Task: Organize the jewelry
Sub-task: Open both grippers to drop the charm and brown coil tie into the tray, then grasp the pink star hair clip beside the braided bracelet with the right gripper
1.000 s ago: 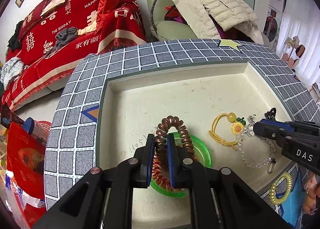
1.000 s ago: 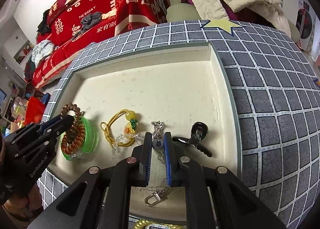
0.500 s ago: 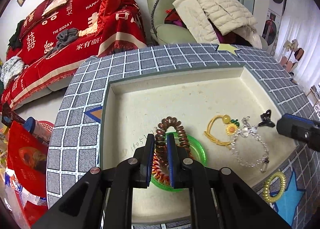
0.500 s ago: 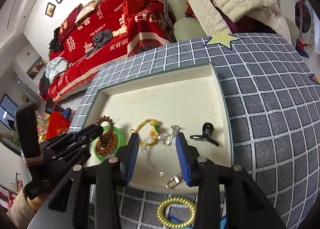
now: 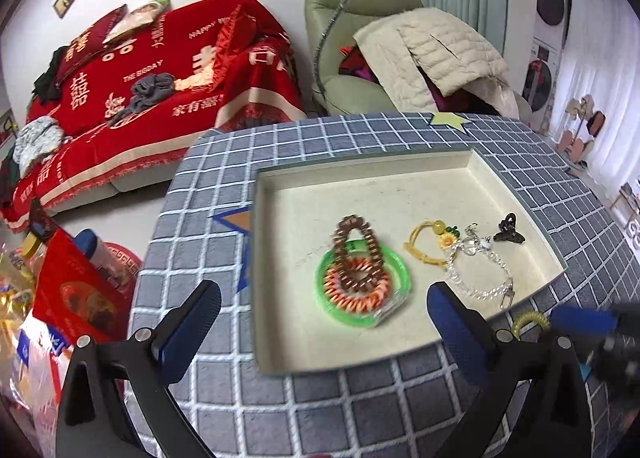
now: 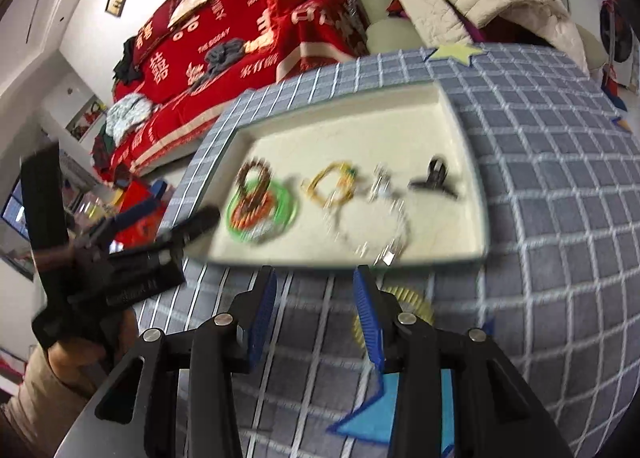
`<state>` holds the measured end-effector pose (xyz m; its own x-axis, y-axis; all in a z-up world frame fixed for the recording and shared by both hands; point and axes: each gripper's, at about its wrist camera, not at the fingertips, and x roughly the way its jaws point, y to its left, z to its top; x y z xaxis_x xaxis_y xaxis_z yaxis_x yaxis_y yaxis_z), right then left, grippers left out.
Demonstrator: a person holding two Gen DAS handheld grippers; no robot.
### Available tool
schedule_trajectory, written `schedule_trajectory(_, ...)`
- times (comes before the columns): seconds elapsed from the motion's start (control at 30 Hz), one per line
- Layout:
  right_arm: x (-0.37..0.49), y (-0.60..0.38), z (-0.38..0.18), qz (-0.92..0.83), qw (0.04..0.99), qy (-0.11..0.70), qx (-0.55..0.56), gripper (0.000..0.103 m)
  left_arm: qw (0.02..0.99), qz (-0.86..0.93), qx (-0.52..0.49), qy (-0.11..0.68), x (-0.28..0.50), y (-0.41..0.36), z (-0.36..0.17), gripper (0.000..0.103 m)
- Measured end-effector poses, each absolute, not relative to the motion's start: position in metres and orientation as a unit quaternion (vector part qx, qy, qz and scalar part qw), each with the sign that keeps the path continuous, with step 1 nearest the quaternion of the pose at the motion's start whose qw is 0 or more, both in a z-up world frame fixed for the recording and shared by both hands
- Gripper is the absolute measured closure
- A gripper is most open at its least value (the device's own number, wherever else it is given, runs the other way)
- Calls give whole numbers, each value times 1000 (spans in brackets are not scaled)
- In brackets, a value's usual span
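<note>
Jewelry is spread out in a cream tray [image 5: 520,193], which is seen in the middle of both views. A brown coil band [image 5: 354,254] is laid over a green ring [image 5: 400,278] and an orange coil [image 5: 352,298] near the left side of the tray. Just to the right, a yellow cord [image 5: 418,244] with a small flower is seen, then a clear bead chain [image 5: 480,282], then a dark clip [image 5: 508,232]. A yellow coil band [image 5: 528,320] is left outside the tray, on the gray checked cloth [image 5: 320,410], near the lower right of the left view.

The left gripper [image 5: 324,320] is held wide open at the bottom of its view, and nothing is gripped. The right gripper [image 6: 316,310] is also held open over the cloth, just below the tray edge, and nothing is gripped. Much of the right view is blurred.
</note>
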<state>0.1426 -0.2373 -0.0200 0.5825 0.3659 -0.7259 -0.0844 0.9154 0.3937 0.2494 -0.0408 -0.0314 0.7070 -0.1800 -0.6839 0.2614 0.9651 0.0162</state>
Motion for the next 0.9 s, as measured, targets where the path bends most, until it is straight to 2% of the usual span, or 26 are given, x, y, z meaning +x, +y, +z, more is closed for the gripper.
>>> schedule_trajectory(0.3,109,-170,-49,216,853,469,76,59,921,-91,25,378,215,2,-36,0)
schedule_trajectory(0.63,98,-111,-51,280,854,437,-40,60,914,-42,-8,404,192,52,-60,0)
schedule_trajectory(0.7,96,-101,-52,284,854,431,-69,63,913,-39,-15,407,187,58,-63,0)
schedule_trajectory(0.77,93,-92,-55,281,852,430,-98,74,913,-37,-16,406,184,61,-64,0)
schedule_trajectory(0.83,90,-88,-55,276,853,426,-117,79,913,-36,-16,406,180,63,-64,0)
schedule_trajectory(0.87,89,-87,-55,274,854,426,-121,86,913,-37,-15,406,178,63,-65,0)
schedule_trajectory(0.9,89,-86,-56,273,852,430,-123,88,913,-38,-15,406,177,63,-65,0)
